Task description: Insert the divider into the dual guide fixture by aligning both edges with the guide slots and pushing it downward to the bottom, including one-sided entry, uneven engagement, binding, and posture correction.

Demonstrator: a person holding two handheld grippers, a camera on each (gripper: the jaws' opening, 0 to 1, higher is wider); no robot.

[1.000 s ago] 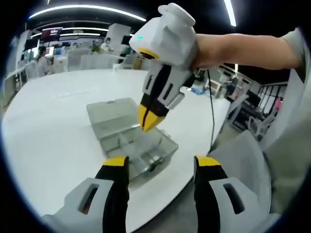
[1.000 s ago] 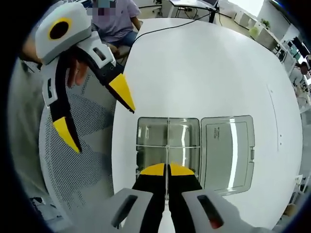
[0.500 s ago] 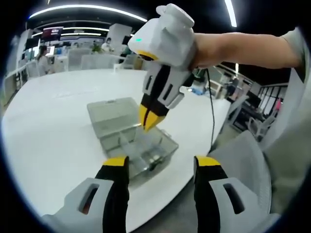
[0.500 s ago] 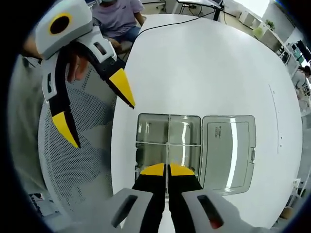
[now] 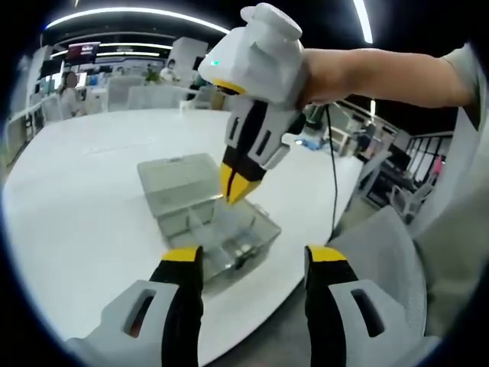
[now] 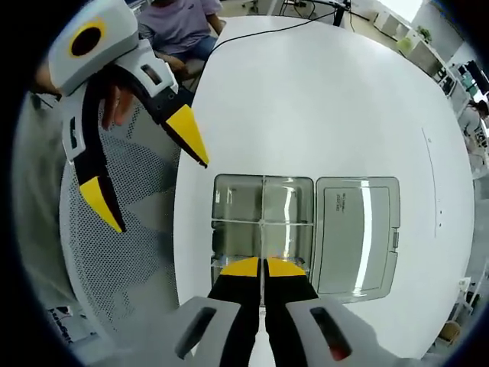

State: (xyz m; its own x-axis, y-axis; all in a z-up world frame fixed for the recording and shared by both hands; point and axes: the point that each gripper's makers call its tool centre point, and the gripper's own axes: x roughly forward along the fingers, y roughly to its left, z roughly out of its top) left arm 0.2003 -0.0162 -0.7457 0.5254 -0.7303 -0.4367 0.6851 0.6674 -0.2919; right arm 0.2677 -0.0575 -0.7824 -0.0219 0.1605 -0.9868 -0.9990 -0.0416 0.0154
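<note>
White table (image 6: 321, 99): right gripper (image 6: 263, 267) fingers pinch divider (image 6: 263, 222) in clear box (image 6: 263, 229); left gripper (image 5: 250, 256) spread, empty.

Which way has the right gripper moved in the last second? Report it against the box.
Yes, slightly: in the left gripper view the right gripper leans leftward against the box, tips staying over its middle.

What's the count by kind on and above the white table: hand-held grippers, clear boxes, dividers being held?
Hand-held grippers: 2 (left hand-held gripper, right hand-held gripper)
Clear box with open lid: 1
Clear divider held in right gripper: 1
Total: 4
</note>
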